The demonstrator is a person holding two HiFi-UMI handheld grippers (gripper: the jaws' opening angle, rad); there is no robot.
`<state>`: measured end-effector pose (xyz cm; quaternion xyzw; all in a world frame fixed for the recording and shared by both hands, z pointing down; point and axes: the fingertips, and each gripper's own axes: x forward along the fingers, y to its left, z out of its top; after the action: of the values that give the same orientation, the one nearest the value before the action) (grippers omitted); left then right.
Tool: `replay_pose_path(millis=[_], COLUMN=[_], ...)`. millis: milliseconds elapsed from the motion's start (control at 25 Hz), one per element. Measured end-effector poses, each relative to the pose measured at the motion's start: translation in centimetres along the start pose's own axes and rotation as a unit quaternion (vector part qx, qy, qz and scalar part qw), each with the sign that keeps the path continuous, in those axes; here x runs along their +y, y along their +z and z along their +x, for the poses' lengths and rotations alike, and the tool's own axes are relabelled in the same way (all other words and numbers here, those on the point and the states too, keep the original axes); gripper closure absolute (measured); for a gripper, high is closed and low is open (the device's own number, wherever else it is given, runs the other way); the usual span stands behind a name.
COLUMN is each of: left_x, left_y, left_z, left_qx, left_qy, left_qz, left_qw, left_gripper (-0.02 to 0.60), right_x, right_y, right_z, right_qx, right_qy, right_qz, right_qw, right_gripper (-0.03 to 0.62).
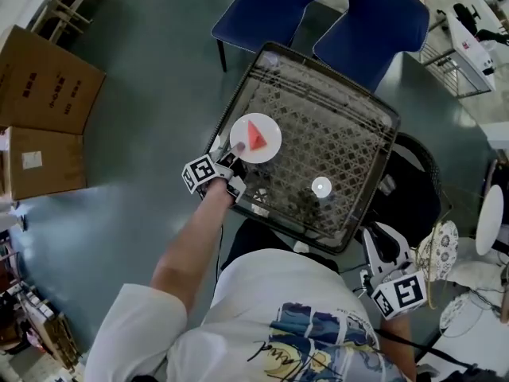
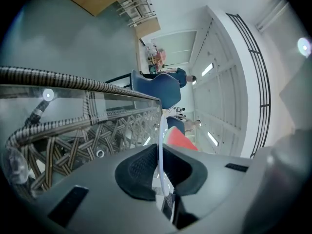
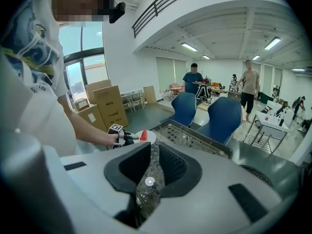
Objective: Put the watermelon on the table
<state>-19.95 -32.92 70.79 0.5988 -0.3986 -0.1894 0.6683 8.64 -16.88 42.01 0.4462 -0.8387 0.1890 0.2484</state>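
Observation:
A red watermelon slice (image 1: pixel 254 135) lies on a white plate (image 1: pixel 269 151) above the near left part of the glass-topped wicker table (image 1: pixel 342 126). My left gripper (image 1: pixel 233 151) is shut on the plate's near rim. In the left gripper view the plate (image 2: pixel 160 143) stands edge-on between the pads, with the watermelon (image 2: pixel 179 139) behind it. My right gripper (image 1: pixel 380 241) hangs off the table's near right corner, away from the plate. Its pads (image 3: pixel 168 167) show a narrow gap with nothing in it. The right gripper view also shows the watermelon (image 3: pixel 143 135) and the left gripper (image 3: pixel 127 137).
Two blue chairs (image 1: pixel 374 18) stand at the table's far side. Cardboard boxes (image 1: pixel 44 110) sit on the floor at the left. A dark round seat (image 1: pixel 417 185) is beside the table's right edge, with white dishes (image 1: pixel 491 217) beyond. People stand far off (image 3: pixel 195 84).

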Motion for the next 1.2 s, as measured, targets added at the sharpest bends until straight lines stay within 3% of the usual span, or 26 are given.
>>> replay_pose_path(millis=[240,760,1200], left_x=[3.8,5.4,5.7], left_y=[1.5,2.5,2.9], left_z=[1.8,3.8,4.2], left_qx=[-0.001,0.012,0.029], left_qy=[0.03,0.077,0.174], left_qz=[-0.013,-0.005,0.059], left_qw=[0.9995,0.9969,0.9825], left_gripper=[0.555,0.554,0.551], right_x=[-0.3,-0.7,-0.5], right_y=[-0.8,-0.7,-0.7], right_z=[0.7,2.2,2.6], right_qx=[0.016,0.017,0.009], right_qy=[-0.017,-0.024,-0.024], right_qz=[0.014,0.034,0.043], right_qw=[1.0,0.999,0.999], right_gripper=[0.548,0.549,0.548])
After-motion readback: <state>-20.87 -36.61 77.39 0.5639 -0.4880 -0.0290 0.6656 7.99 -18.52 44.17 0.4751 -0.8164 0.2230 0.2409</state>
